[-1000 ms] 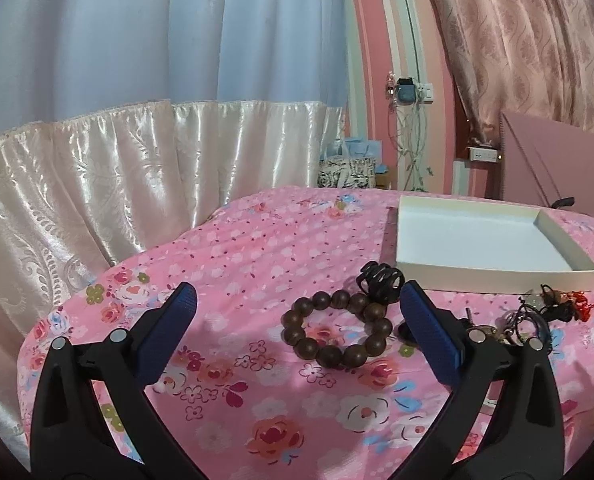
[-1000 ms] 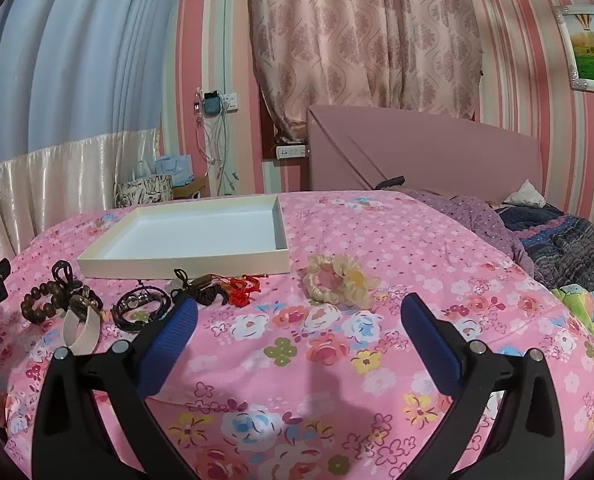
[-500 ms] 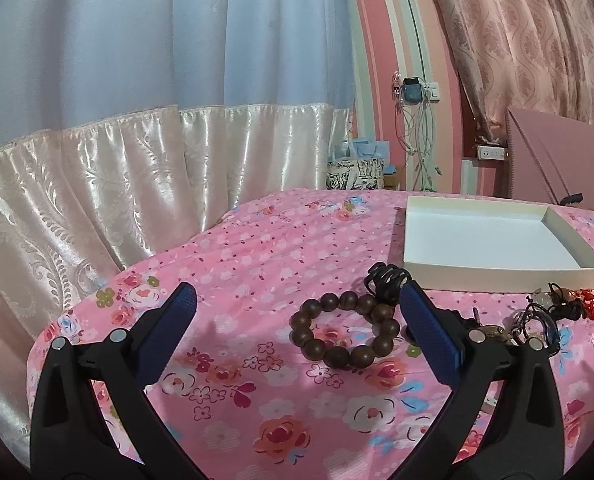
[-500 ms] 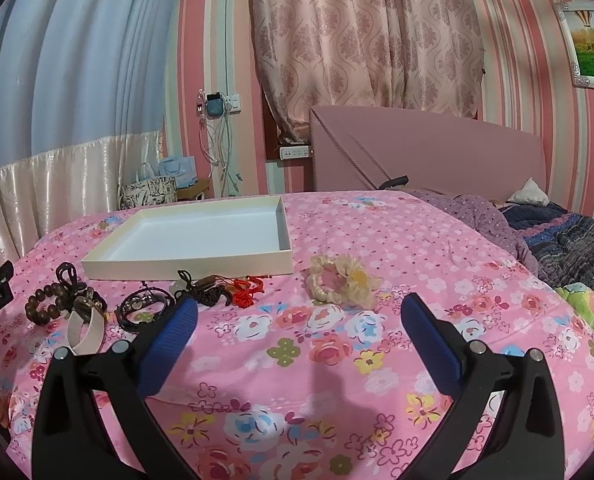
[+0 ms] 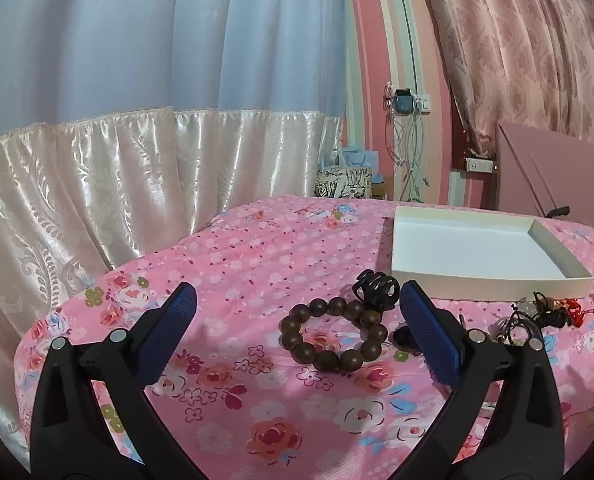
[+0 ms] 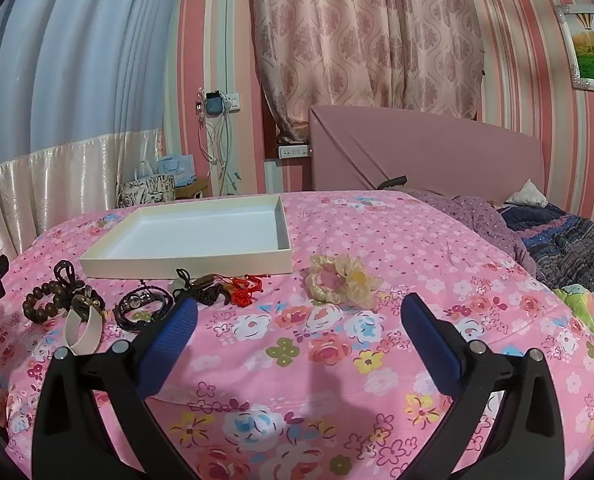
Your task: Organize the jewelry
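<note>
The wooden bead bracelet (image 5: 333, 334) lies on the bed between the left gripper's (image 5: 295, 308) wide-apart, empty jaws. Next move, I judge: lower and close on it. The right gripper's (image 6: 297, 314) jaws are also apart, holding nothing.

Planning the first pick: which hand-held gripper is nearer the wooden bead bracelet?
Left. The left hand-held gripper is open and points almost straight at the wooden bead bracelet, just ahead of its fingers. The right hand-held gripper is open too; the bracelet lies far off to its left.

A home bedroom; a bed (image 6: 377, 240) with floral bedspread, padded headboard (image 6: 425, 152), patterned curtains (image 6: 361, 40).
</note>
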